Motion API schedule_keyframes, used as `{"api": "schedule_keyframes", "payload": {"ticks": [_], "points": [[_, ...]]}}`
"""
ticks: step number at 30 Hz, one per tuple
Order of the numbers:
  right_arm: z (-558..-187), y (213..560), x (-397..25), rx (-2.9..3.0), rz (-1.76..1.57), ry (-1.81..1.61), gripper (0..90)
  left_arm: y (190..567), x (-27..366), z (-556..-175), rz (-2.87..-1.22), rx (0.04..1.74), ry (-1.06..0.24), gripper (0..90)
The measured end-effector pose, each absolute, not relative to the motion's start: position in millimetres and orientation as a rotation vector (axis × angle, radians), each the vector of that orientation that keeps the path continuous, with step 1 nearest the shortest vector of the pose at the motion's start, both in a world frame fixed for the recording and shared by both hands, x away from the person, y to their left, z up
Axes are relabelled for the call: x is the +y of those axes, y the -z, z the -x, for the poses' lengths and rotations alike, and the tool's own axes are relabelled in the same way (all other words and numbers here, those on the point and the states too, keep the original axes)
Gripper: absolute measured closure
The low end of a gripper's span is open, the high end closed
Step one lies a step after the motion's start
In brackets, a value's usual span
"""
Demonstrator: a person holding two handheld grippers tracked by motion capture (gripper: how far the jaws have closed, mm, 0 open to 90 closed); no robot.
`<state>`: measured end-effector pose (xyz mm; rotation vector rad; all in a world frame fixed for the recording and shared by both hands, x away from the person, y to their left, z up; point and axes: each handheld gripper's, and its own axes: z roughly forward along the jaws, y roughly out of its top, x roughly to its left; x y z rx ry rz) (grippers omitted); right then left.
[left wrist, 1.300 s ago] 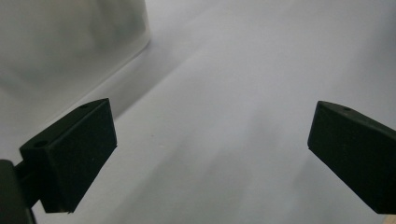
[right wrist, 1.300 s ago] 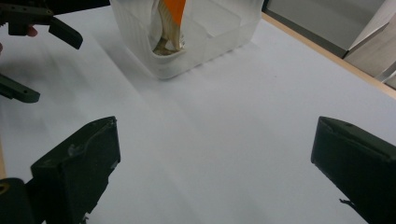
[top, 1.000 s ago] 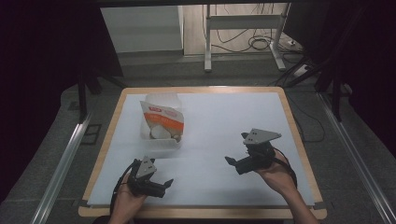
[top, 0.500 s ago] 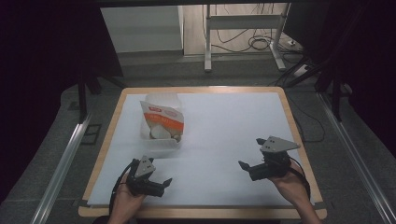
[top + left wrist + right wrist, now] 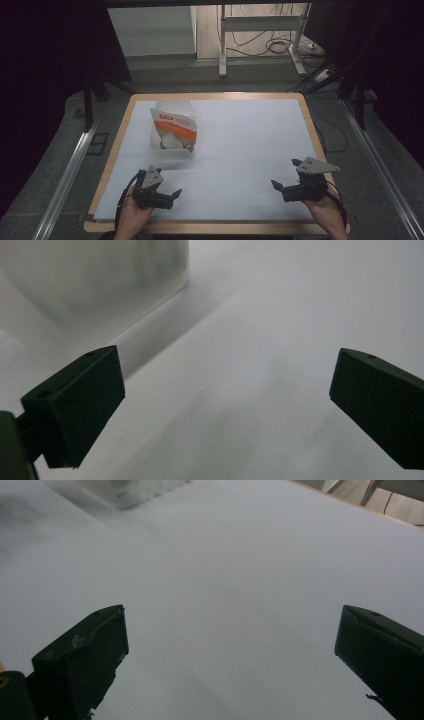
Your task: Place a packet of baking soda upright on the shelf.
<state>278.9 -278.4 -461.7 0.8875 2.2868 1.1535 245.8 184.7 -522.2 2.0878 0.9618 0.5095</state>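
The wide wooden-edged worktop point(image 5: 300, 107) under its white sheet carries one group of things: a clear plastic tub point(image 5: 172, 107) at the far left, with an orange-and-white printed packet point(image 5: 175, 131) lying in it over some pale round pieces that are too small to name. Both hand-held tools sit at the near edge, well apart from each other. The left tongs point(image 5: 176, 194) rest low on the sheet just in front of the tub, jaws spread wide and holding nothing; in the left gripper view the tub's frosted wall point(image 5: 100, 285) looms beyond the left jaw, blurred, with bare sheet between the jaws. The right tongs point(image 5: 274, 185) are near the right corner, far from the tub, also wide open and empty; the right gripper view has only a corner of the tub point(image 5: 135, 492) at its top edge.

The step in hand looks like the approach to the tub and packet. To do it well, I would lead with the left tongs, since they are nearest: lift them off the sheet first, come in over the near rim rather than pushing the light tub along, and keep the jaws wide until one is on each side of the packet's edge. The right tongs could steady the tub's wall so it does not slide or tip.
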Motion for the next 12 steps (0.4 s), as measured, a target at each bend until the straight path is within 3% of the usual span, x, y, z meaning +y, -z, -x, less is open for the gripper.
{"api": "schedule_keyframes", "payload": {"ticks": [12], "points": [[-284,485,-290,2.323,-0.947,-1.130,0.7,523,181,-246,-2.109,0.946,-0.512,1.1]]}}
